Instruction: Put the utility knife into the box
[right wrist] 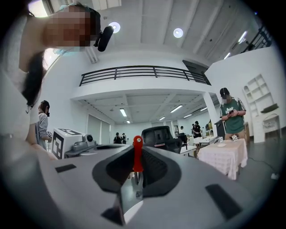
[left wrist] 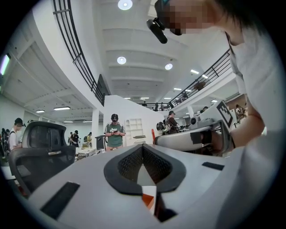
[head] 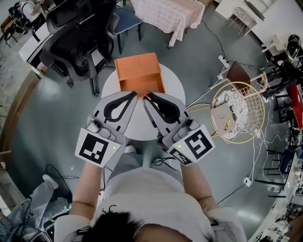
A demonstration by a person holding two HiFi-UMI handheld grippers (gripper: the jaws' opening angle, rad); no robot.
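Note:
An orange box [head: 138, 71] stands at the far side of the round white table [head: 173, 88]. Both grippers hover over the table just in front of it, tips close together. My right gripper [head: 147, 96] is shut on a red utility knife [right wrist: 137, 154], which stands upright between the black pads [right wrist: 156, 167]; only a small red end [head: 147, 93] shows in the head view. My left gripper [head: 134, 94] is shut with nothing in it. A sliver of the orange box [left wrist: 149, 200] shows below the left gripper's [left wrist: 143, 146] closed pads.
A black office chair [head: 80, 42] stands behind the table at the left, with a blue chair [head: 125, 21] and a cloth-covered table [head: 165, 14] beyond. To the right is a wire basket chair [head: 236, 111], and cables lie on the floor. People stand in the background.

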